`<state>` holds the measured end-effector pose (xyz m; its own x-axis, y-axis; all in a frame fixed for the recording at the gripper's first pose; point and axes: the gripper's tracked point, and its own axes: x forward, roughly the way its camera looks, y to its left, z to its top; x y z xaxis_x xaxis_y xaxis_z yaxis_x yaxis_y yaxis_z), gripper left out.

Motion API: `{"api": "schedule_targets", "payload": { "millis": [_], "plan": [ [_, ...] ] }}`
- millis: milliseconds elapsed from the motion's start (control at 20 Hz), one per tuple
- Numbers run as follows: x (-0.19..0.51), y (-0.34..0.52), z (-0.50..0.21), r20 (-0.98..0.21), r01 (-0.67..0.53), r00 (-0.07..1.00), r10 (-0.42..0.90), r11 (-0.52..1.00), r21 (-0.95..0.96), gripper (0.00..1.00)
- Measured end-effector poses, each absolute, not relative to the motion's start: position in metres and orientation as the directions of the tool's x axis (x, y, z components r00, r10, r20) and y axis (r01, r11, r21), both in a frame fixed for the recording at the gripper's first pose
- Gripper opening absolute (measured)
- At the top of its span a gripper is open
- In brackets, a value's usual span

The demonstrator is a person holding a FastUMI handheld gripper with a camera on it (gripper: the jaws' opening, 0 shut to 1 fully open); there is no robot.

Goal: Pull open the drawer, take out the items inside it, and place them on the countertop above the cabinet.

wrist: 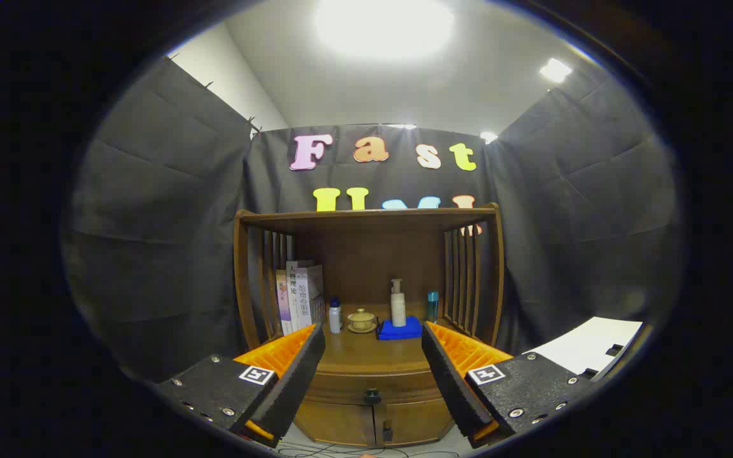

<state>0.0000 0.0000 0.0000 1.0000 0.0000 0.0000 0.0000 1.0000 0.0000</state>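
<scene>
Low in the middle of the frame sits the drawer (371, 387), shut flush in the front of the wooden cabinet (341, 423), its small dark knob (372, 395) dead centre between the two fingers. Nothing of what lies inside can be seen. Under it, two cabinet doors meet at a seam with a second dark handle (387, 433) at the bottom of the frame.

The gripper (373, 343) is spread wide, holding nothing, fingers apart on either side of the drawer front and well short of the knob.

Right above the drawer runs the countertop (366, 357), bare wood at its front edge. Further back on it, from left to right: a row of upright books (301, 296) against the slatted left side, a small white bottle with a blue cap (335, 316), a lidded yellowish cup on a saucer (361, 320), a white pump bottle (397, 304) standing on a folded blue cloth (399, 329), and a teal bottle (432, 306) near the slatted right side.

A wooden shelf top (366, 216) roofs over the lot. Dark cloth walls close in all round, bright ceiling lights (384, 25) glare at the top of the frame, and a white sheet (586, 353) lies at lower right, beyond the right finger.
</scene>
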Motion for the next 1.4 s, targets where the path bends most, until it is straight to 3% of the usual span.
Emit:
{"api": "schedule_targets", "payload": {
  "millis": [1000, 1400],
  "plan": [
    [0.018, -0.038, -0.016, -0.027, 0.057, 0.998, -0.056, 0.998, 0.04, 0.93],
    [0.034, -0.037, -0.024, 0.008, -0.001, 1.0, 0.002, 0.993, -0.12, 0.93]
  ]
}}
